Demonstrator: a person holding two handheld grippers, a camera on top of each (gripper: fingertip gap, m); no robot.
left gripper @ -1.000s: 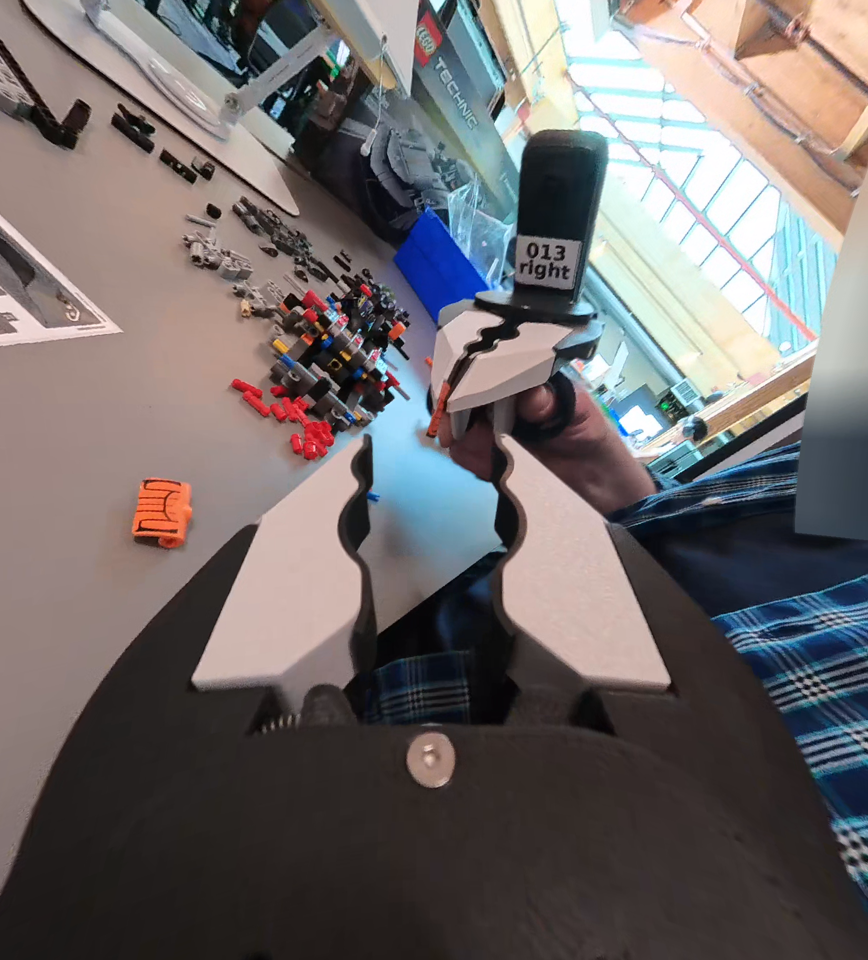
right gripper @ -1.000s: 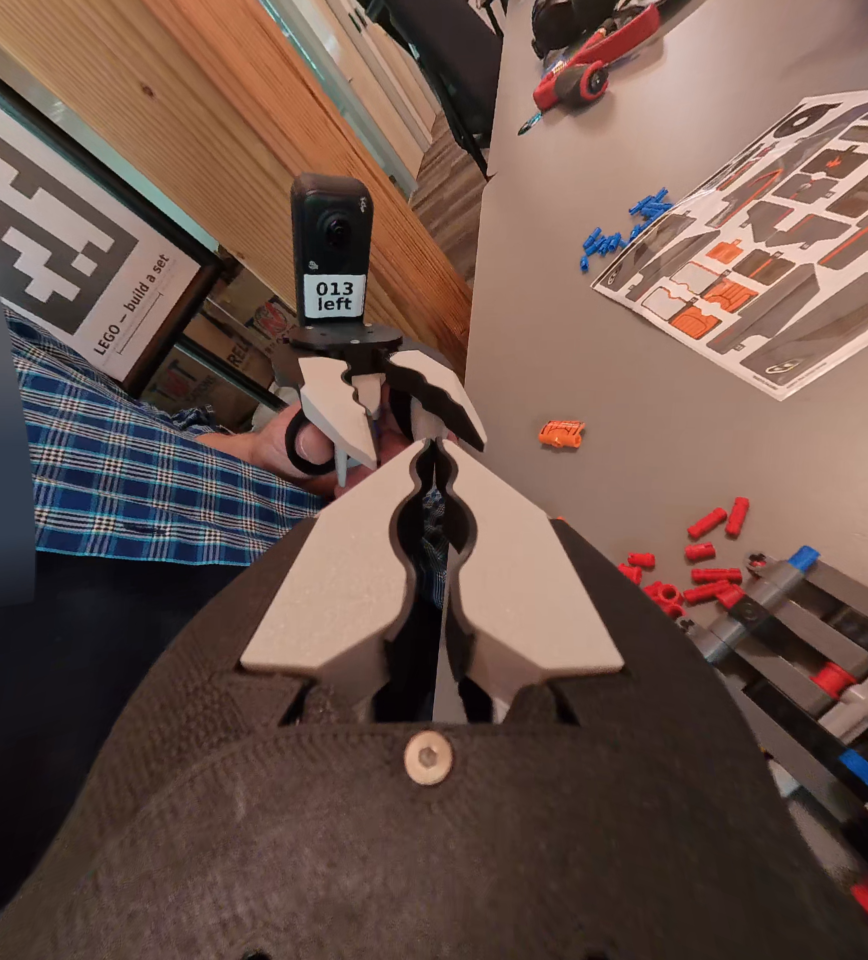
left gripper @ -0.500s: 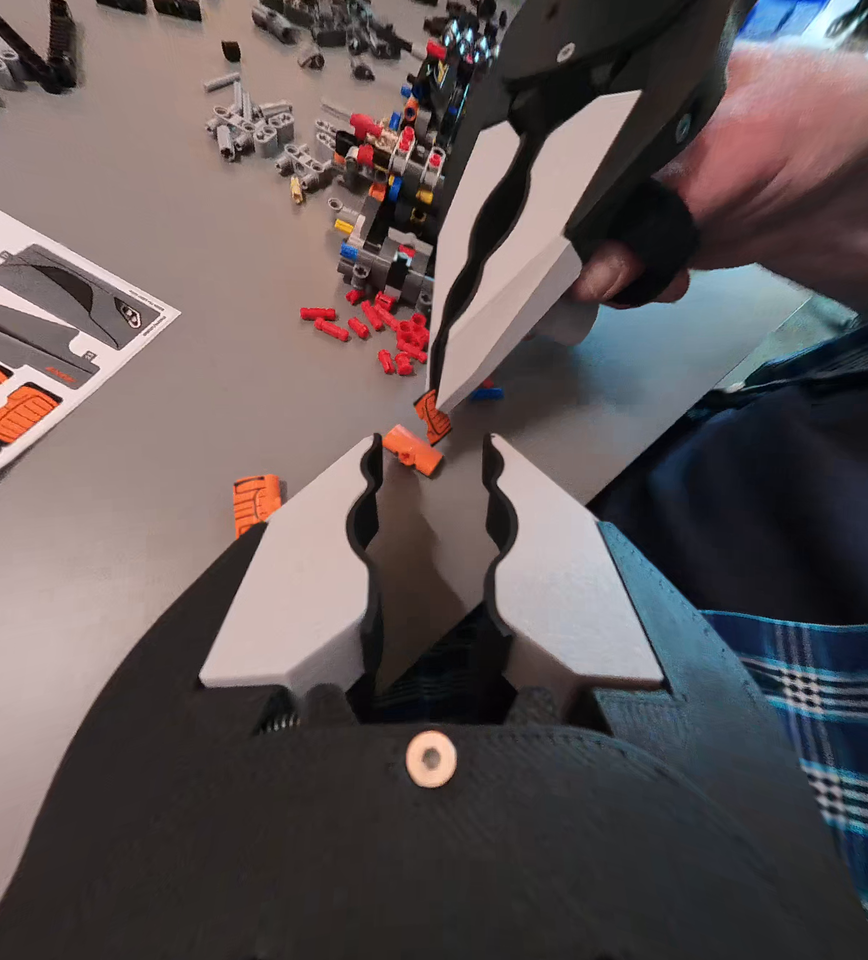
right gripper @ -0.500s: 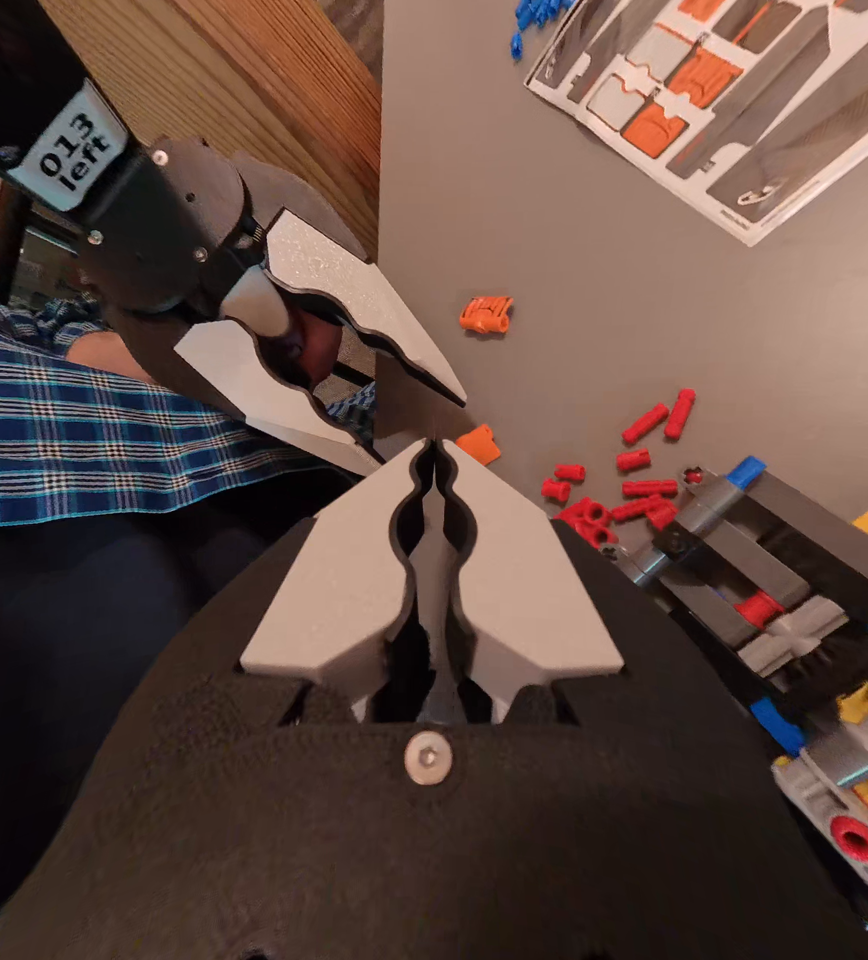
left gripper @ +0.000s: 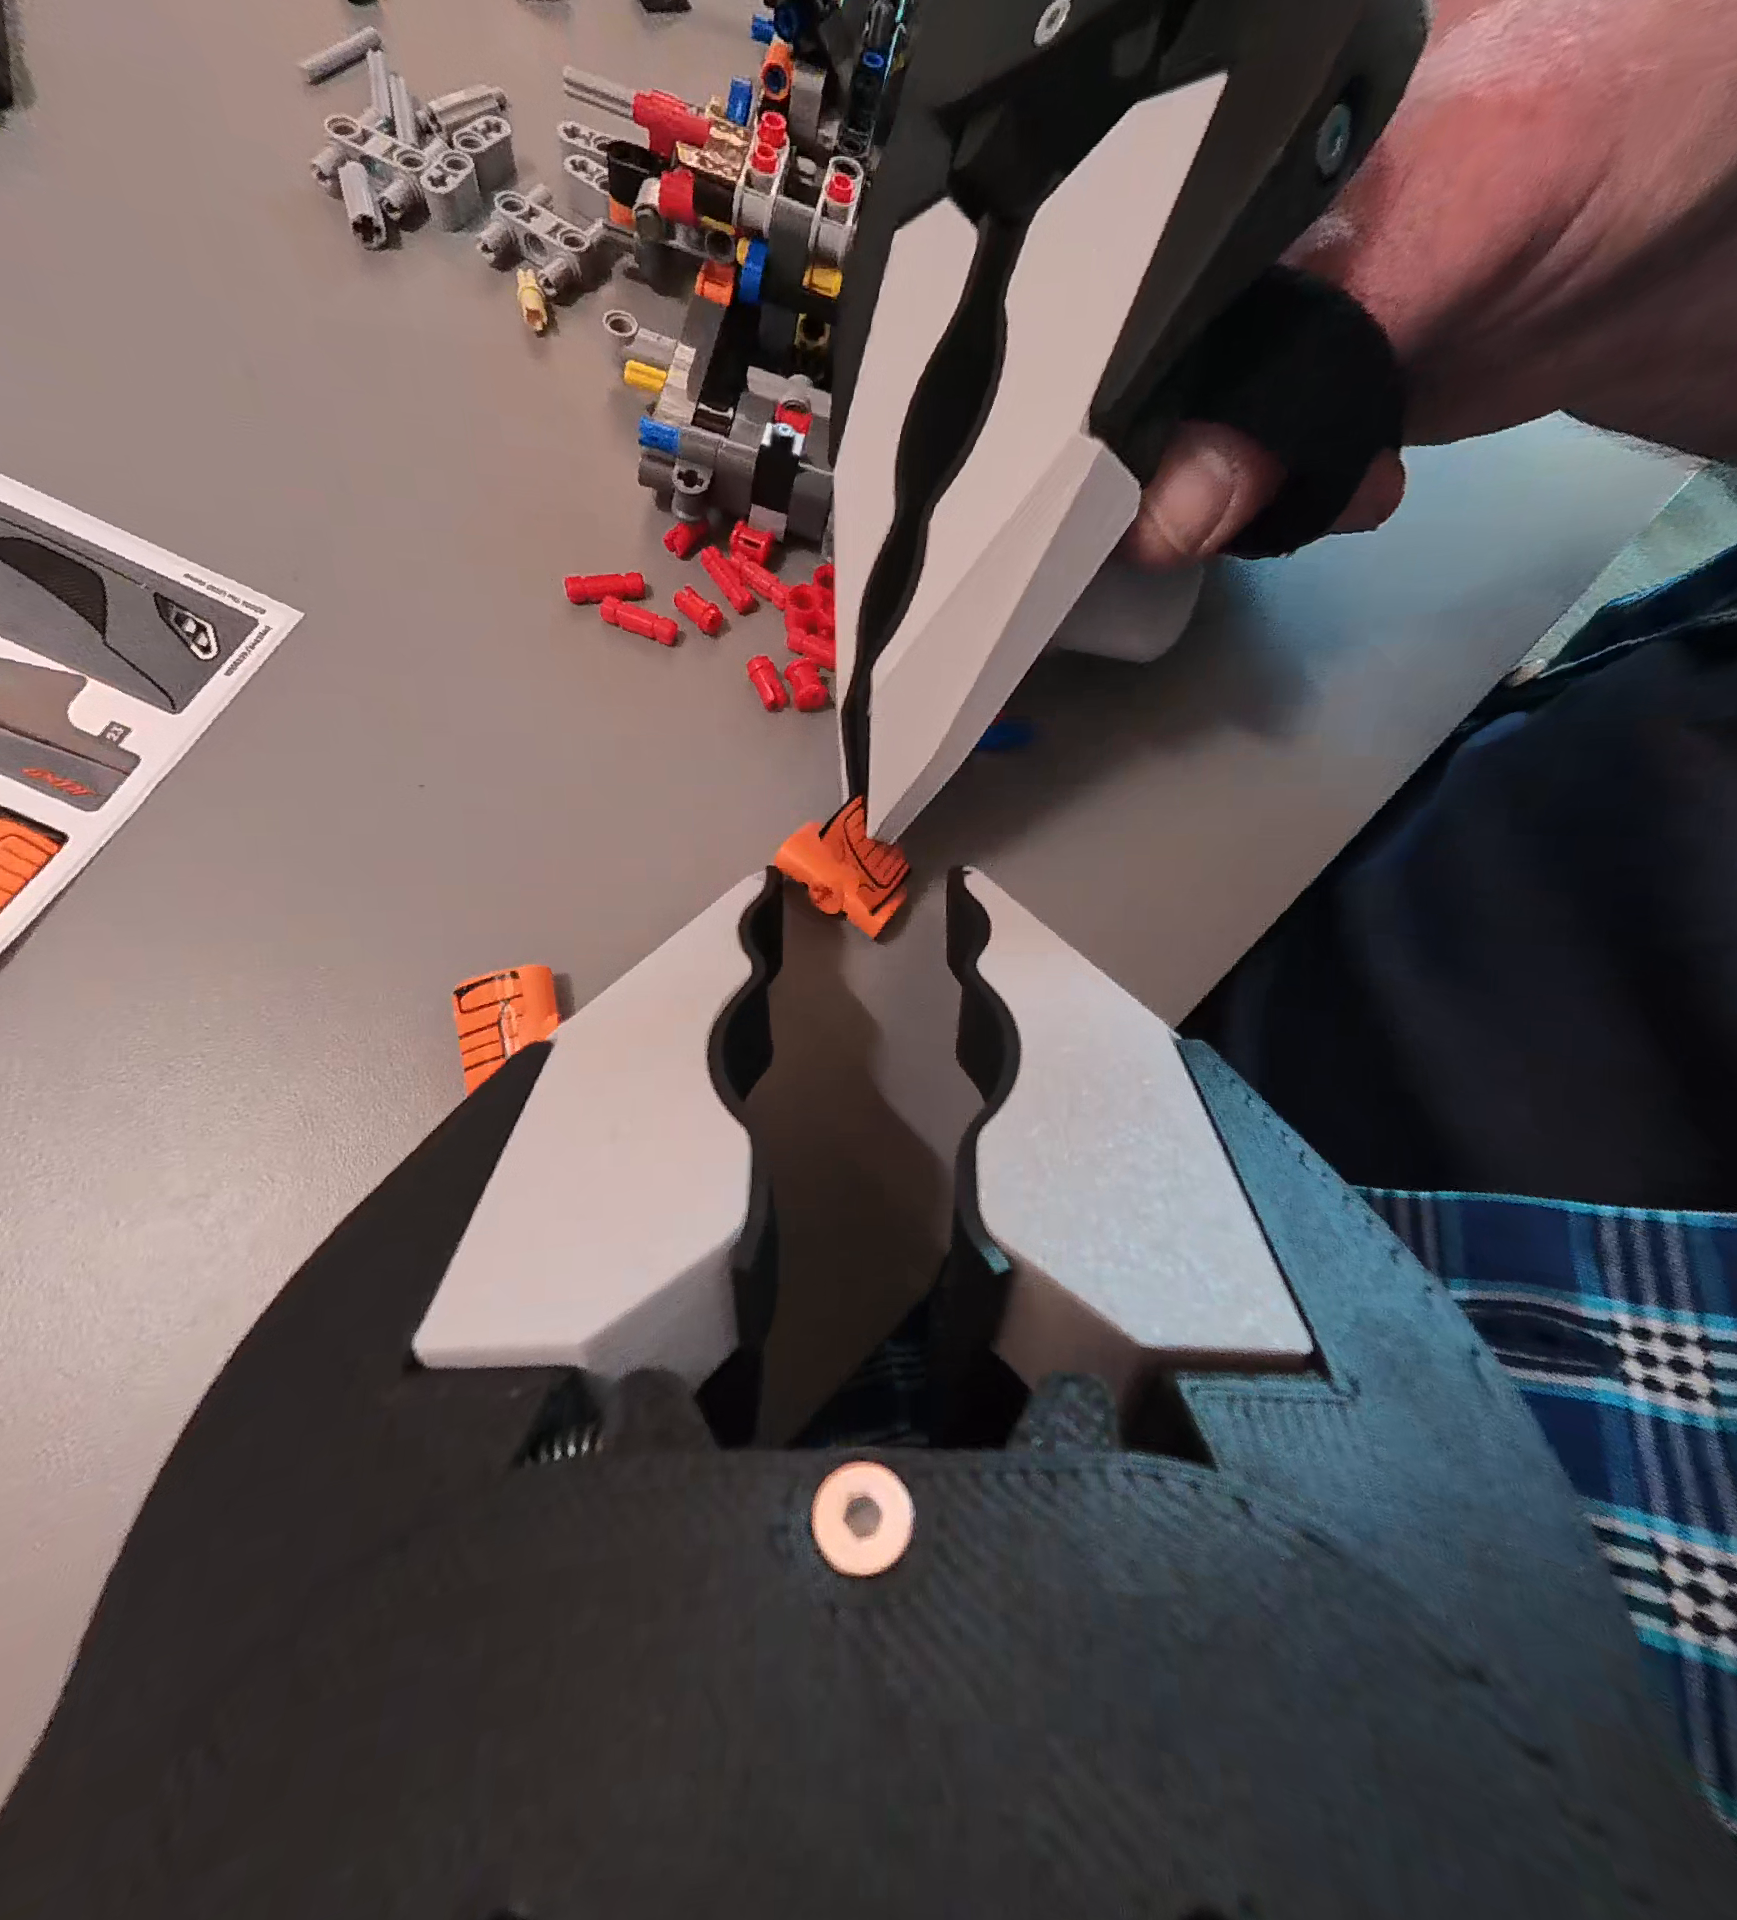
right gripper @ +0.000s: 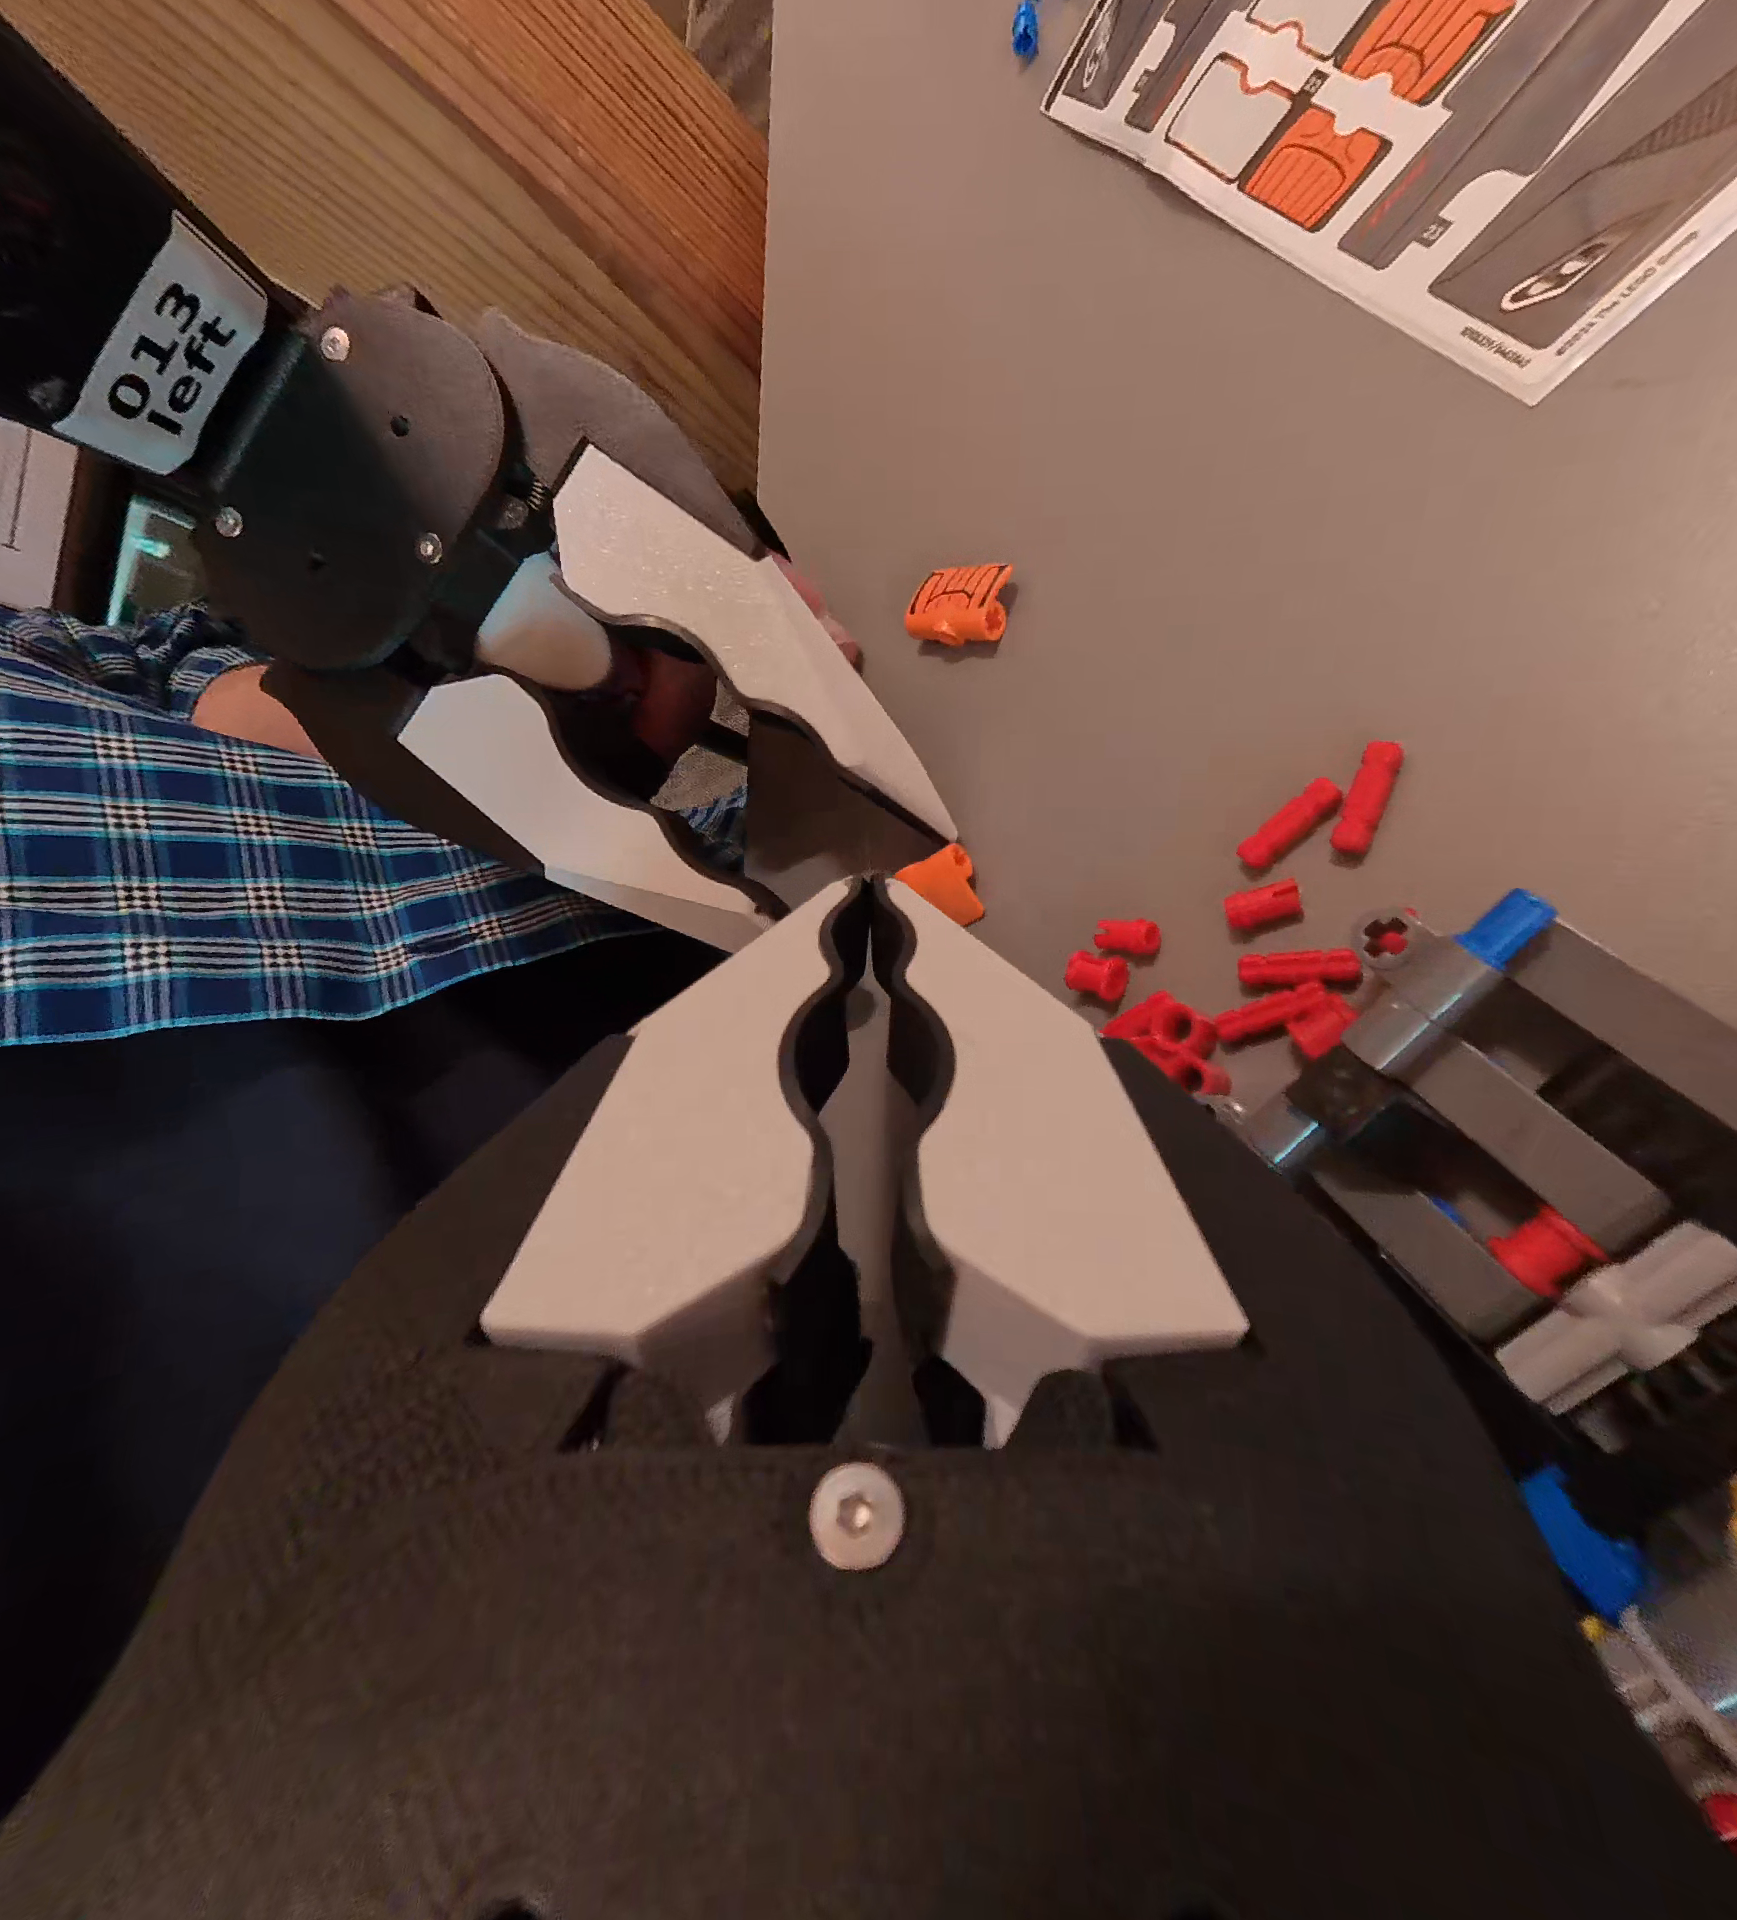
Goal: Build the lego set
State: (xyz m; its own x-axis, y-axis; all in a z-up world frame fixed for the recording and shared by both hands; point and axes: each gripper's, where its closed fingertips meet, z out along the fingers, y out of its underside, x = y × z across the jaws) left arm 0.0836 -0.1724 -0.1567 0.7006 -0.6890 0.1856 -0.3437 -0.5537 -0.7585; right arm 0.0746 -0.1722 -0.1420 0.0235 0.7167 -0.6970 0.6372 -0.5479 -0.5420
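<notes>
My right gripper (left gripper: 859,821) is shut on a small orange piece (left gripper: 843,871) with a black-lined sticker, pinched at the very tips just above the grey table near its front edge. In the right wrist view the piece (right gripper: 940,883) pokes out beside the closed tips of that gripper (right gripper: 865,883). My left gripper (left gripper: 859,881) is open, and the piece sits right at its fingertips, nearer the left finger. It shows in the right wrist view (right gripper: 859,873) with jaws apart. A second orange piece (left gripper: 505,1023) lies on the table by the left gripper; the right wrist view shows it too (right gripper: 957,603).
A part-built grey, black and coloured assembly (left gripper: 750,312) (right gripper: 1570,1195) stands behind a scatter of red pins (left gripper: 739,613) (right gripper: 1290,977). Loose grey connectors (left gripper: 417,177) lie farther back. A sticker sheet (left gripper: 43,665) (right gripper: 1466,156) lies to the left. The person's plaid shirt sits beyond the table edge. My left and right fingertips are right by each other.
Both grippers came down from the air to the table's front edge. The right gripper brought the orange piece up to the left gripper's open fingertips.
</notes>
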